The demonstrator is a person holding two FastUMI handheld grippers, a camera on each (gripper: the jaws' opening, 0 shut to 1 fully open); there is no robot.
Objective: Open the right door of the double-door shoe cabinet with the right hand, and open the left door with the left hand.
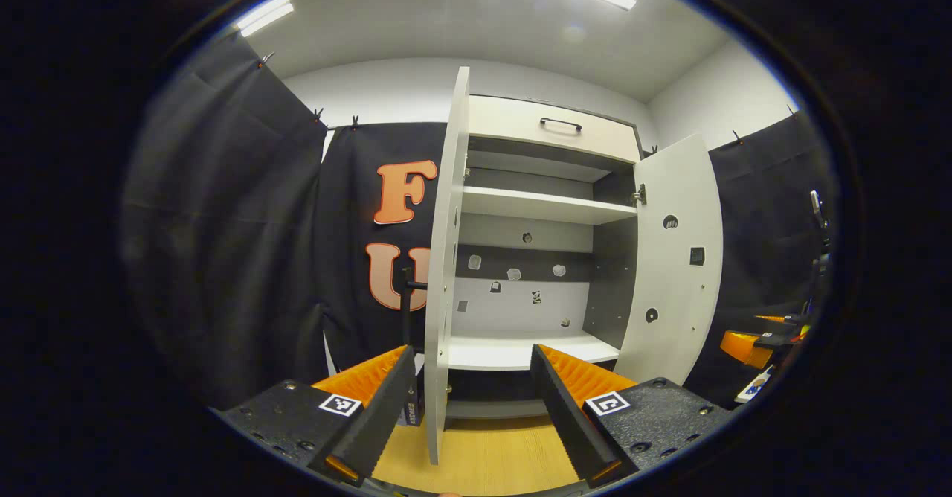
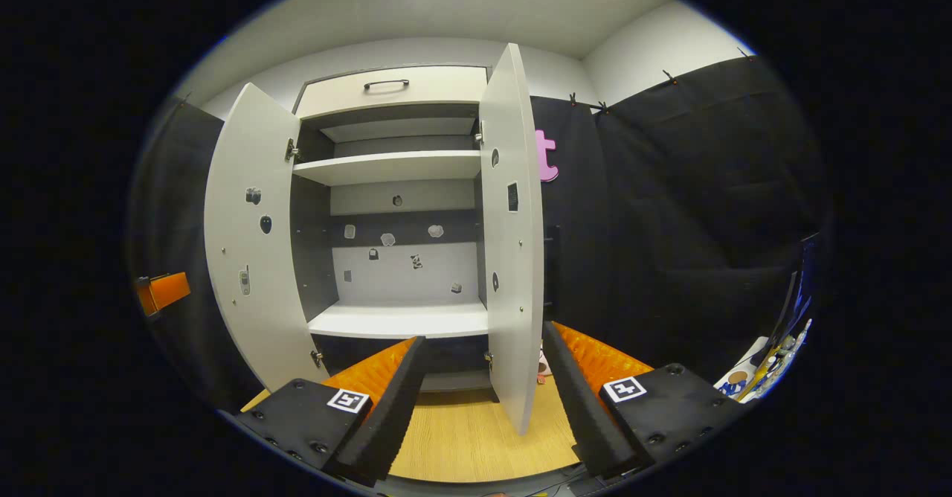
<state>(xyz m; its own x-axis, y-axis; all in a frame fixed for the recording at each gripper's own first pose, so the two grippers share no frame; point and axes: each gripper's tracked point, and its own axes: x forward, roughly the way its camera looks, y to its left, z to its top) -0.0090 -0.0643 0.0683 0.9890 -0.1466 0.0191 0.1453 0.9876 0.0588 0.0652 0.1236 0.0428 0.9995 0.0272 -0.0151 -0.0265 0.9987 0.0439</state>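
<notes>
Left gripper view – two doors swung out: left door (image 1: 446, 259), right door (image 1: 673, 259)

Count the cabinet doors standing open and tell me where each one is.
2. In the left gripper view, the left door stands edge-on between the left gripper fingers, and the right door is swung wide at the cabinet's right side. No others visible.
</notes>
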